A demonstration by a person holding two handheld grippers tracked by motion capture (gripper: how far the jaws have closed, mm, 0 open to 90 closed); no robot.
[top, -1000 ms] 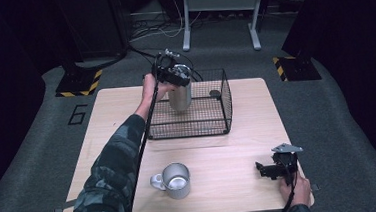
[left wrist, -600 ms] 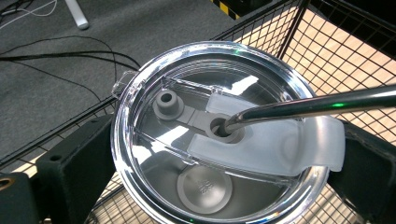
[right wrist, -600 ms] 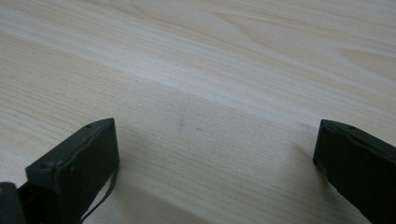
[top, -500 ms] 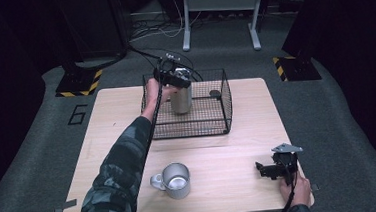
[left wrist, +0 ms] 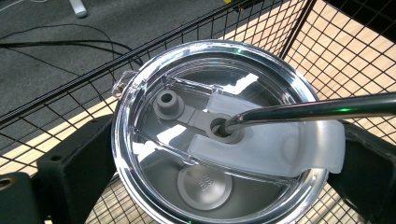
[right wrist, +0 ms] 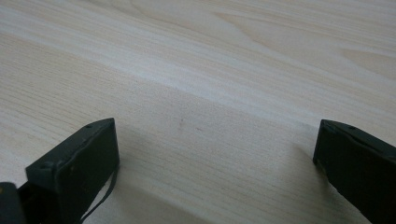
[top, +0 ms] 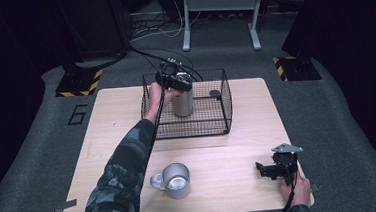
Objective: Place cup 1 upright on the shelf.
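Little has changed since the earlier pictures: the left gripper (top: 175, 81) has stayed clamped on the tumbler (top: 182, 102), only the forearm has shifted slightly. Its jaws press either side of the clear lid (left wrist: 219, 135), and a metal straw (left wrist: 317, 108) leans out of the lid's hole to the right. Upright, the tumbler stands inside the wire basket (top: 221, 114), close to the back-left wall, with open room to its right. Nearer the person sits a mug (top: 174, 180). Farther right, the right gripper (top: 270, 170) rests wide open on bare table (right wrist: 224, 70).
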